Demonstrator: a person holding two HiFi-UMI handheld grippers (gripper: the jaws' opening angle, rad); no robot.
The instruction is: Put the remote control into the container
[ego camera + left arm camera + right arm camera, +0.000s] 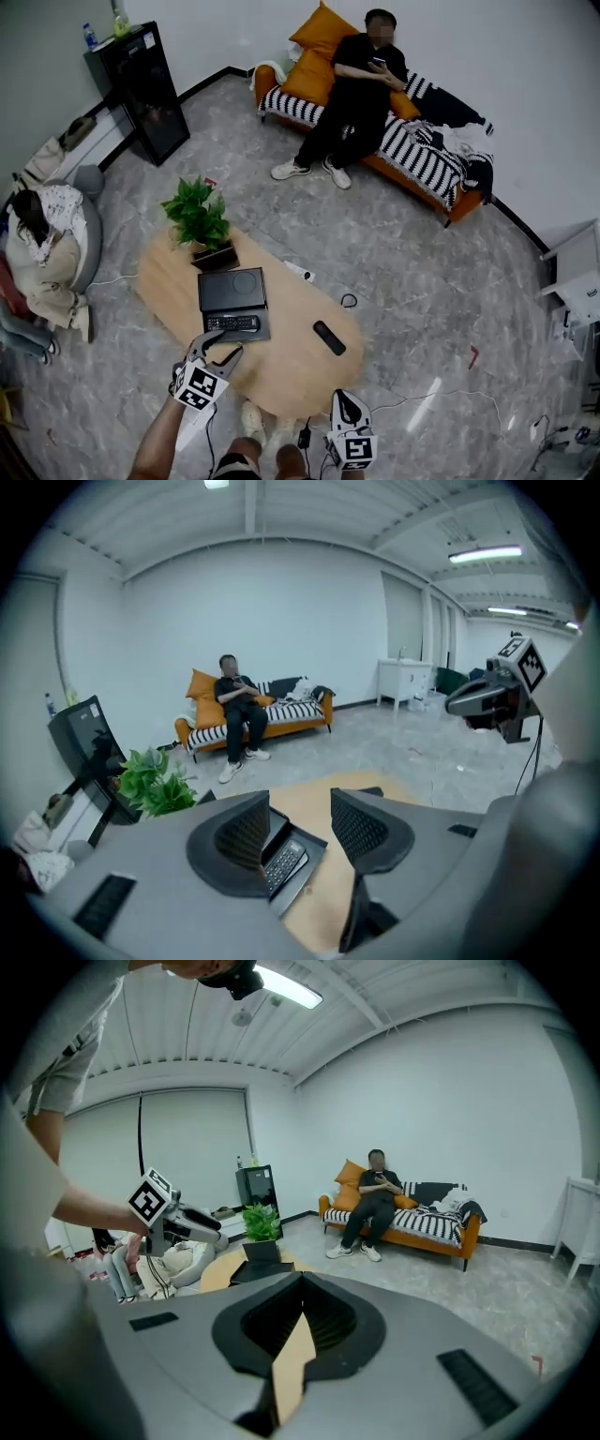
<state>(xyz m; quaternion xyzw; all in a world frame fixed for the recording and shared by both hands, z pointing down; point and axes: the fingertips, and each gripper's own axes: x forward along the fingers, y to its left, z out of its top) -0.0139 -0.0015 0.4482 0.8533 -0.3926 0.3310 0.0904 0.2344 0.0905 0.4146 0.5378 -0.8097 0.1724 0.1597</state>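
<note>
Remote control point(232, 323) lying flat inside the black container point(216, 291), along its near edge, keypad up. In the left gripper view the remote point(284, 864) shows through the gap between the jaws, resting in the tray with neither pad touching it.

Container sits about mid-way on the oval wooden counter point(281, 366), just in front of a potted plant point(199, 217). A slim black object point(329, 337) lies on the bare wood to the right of the container, apart from it; cannot tell what it is.

Left claw point(217, 354) held over the near edge of the counter, tilted down toward the container, jaws spread wide and empty. Its own view confirms this: left claw point(300, 827) has ribbed pads standing apart, with only counter and tray visible between them.

Right claw point(345, 401) held off the counter's near right end, beside the person's legs. In its own view the right claw point(302, 1321) has the jaws pressed together with nothing caught in them; only a sliver of tan counter shows through the seam.

Background: a person seated on an orange and striped sofa point(412, 159) against the far wall, another person seated on a cushion at the left, a black cabinet point(141, 94) in the far left corner.
</note>
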